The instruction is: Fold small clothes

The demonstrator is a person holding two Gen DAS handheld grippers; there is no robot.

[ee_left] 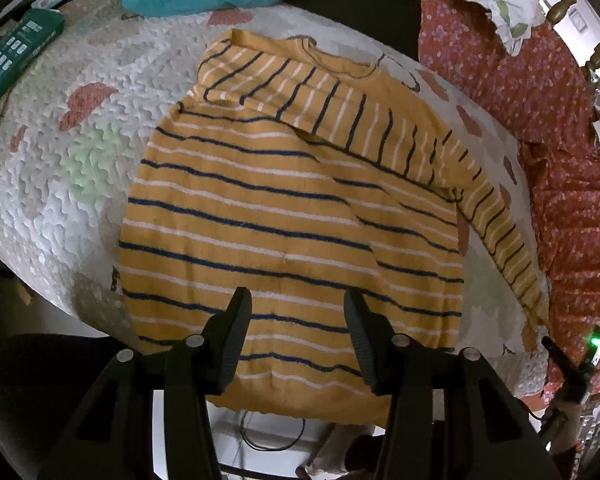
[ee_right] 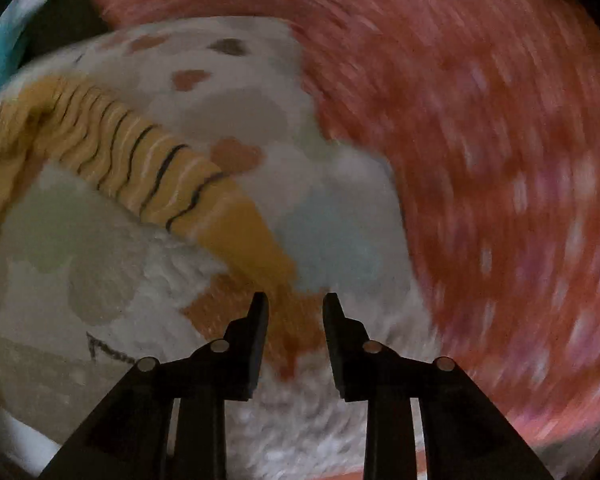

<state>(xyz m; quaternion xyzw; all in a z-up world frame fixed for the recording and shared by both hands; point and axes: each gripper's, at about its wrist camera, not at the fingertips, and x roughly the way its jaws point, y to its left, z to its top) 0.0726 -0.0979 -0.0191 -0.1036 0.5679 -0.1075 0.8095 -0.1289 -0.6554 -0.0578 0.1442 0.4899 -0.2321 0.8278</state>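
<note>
While the right gripper (ee_right: 296, 300) hangs spread and empty, the cuff of the striped sweater's outstretched sleeve (ee_right: 244, 224) lies directly ahead of its tips, long axis running away up and to the left. That arm is judged nearer to the sleeve. The left gripper (ee_left: 298, 300), also spread and holding nothing, hovers over the hem of the yellow striped sweater (ee_left: 284, 216), flat on the quilted bedspread (ee_left: 60, 128). Only the left view shows one sleeve already folded across the chest; the right view is motion-blurred.
</note>
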